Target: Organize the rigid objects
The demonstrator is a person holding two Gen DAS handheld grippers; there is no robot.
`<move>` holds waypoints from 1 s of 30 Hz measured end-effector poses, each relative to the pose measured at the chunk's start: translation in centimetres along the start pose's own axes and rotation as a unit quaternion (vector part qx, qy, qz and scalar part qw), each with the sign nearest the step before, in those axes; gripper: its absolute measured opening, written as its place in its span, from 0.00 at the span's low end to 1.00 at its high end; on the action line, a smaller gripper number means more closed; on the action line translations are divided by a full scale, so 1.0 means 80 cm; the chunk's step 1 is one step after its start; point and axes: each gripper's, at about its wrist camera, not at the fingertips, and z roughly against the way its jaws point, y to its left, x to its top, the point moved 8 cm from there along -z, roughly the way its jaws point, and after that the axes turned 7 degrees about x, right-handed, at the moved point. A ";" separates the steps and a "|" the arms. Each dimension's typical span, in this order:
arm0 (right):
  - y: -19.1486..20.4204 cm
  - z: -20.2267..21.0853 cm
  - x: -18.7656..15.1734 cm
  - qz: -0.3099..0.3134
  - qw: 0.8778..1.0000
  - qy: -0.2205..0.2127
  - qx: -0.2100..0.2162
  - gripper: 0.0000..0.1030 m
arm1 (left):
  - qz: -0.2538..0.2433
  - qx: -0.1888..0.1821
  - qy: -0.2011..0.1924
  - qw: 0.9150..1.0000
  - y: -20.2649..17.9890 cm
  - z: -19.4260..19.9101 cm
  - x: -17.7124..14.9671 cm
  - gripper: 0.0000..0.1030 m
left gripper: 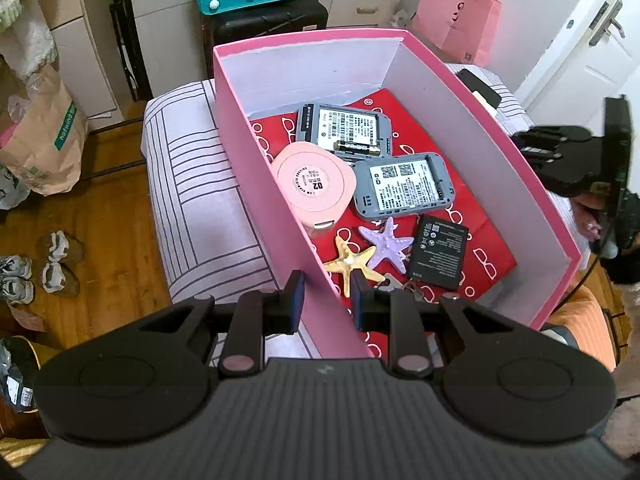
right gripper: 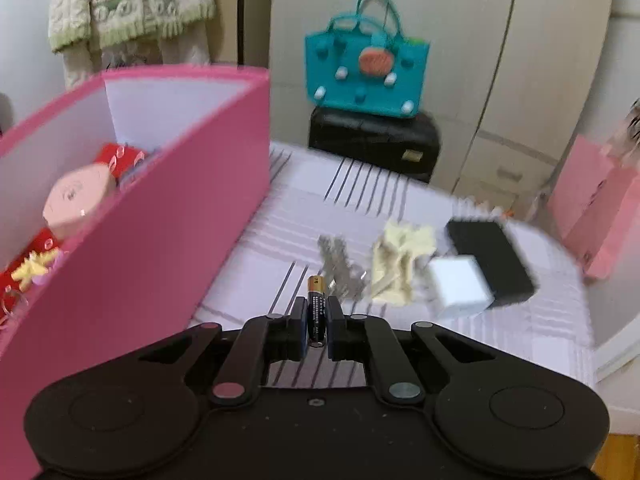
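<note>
A pink box (left gripper: 256, 184) stands on the striped bed. In it lie two grey devices (left gripper: 344, 128) (left gripper: 404, 184), an AA battery (left gripper: 357, 147), a pink round case (left gripper: 312, 188), a yellow starfish (left gripper: 350, 266), a purple starfish (left gripper: 387, 242) and a flat black battery (left gripper: 438, 252). My left gripper (left gripper: 327, 298) straddles the box's near wall, with gaps showing at both pads. In the right wrist view my right gripper (right gripper: 315, 306) is shut on another AA battery (right gripper: 315, 292), which points forward, low over the bed beside the box (right gripper: 168, 248).
On the bed right of the box lie a bunch of keys (right gripper: 340, 264), a cream starfish-like piece (right gripper: 396, 264), a small white box (right gripper: 460, 284) and a black box (right gripper: 492, 256). A teal bag (right gripper: 364, 76) sits on a black case beyond the bed.
</note>
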 end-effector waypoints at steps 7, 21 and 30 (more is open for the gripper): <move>0.021 0.084 0.044 -0.031 0.995 -0.079 0.048 0.10 | -0.001 -0.007 -0.009 1.000 0.001 0.002 -0.002 0.23; 0.156 0.079 0.074 0.093 0.980 -0.038 0.172 0.10 | 0.021 -0.020 -0.012 1.000 0.006 0.002 -0.002 0.24; 0.121 0.055 0.092 0.047 0.985 -0.047 0.157 0.11 | 0.030 -0.025 -0.016 0.999 0.009 0.002 -0.003 0.24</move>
